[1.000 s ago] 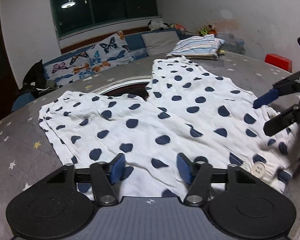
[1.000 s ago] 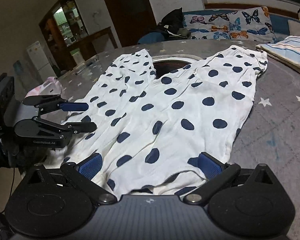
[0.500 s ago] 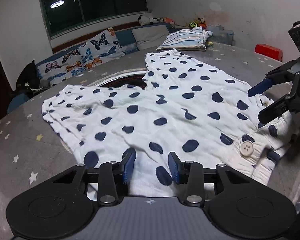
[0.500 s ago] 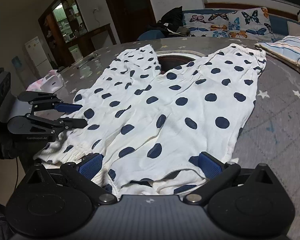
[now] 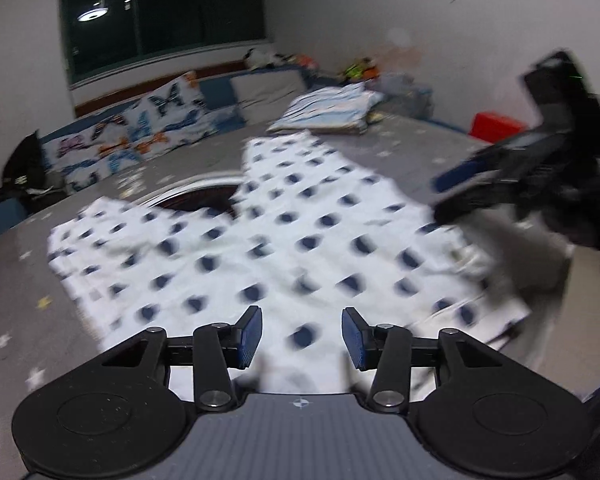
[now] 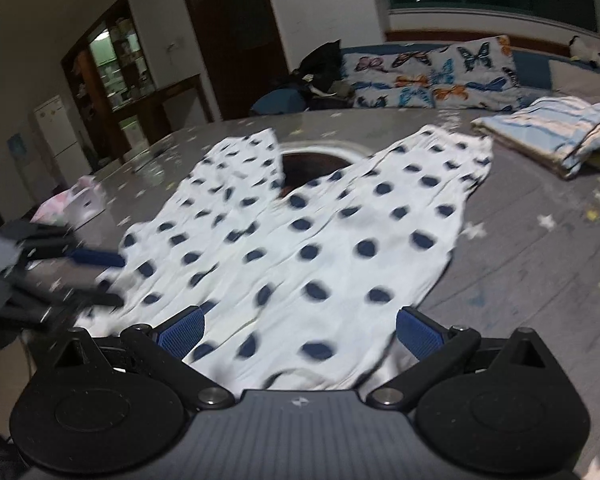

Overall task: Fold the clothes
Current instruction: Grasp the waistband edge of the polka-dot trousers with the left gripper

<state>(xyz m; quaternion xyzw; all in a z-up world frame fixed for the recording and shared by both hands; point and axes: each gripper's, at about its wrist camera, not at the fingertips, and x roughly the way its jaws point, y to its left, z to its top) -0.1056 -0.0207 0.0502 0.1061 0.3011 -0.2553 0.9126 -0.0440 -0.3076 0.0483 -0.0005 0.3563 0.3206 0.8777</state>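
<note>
Since a second earlier, both grippers had lifted a little off the cloth and the near waistband edge had drawn in under them, with both views blurred by the motion. Spread flat on the grey star-printed worktop (image 6: 540, 248) lay the white cotton trousers with navy polka dots (image 6: 320, 240), their two legs fanning away from me to either side of a dark round opening (image 6: 316, 164) in the worktop's middle. At the near edge the left gripper (image 5: 302, 336) had its blue pads apart and was opening, with dotted cloth showing in the gap between them; whether the pads touched it I could not tell. Off to the side, the right gripper (image 6: 300, 332) stood with its blue fingers wide apart over the waistband corner, the cloth lying below and between them, not pinched. A folded blue-and-white striped garment (image 6: 552, 132) sat well apart from the trousers near the far edge of the worktop, and a small pink-and-white bundle (image 6: 72, 204) lay at the other side. Behind the worktop ran a bench with butterfly-print cushions (image 6: 436, 76), and a red box (image 5: 496, 128) stood by the wall.
</note>
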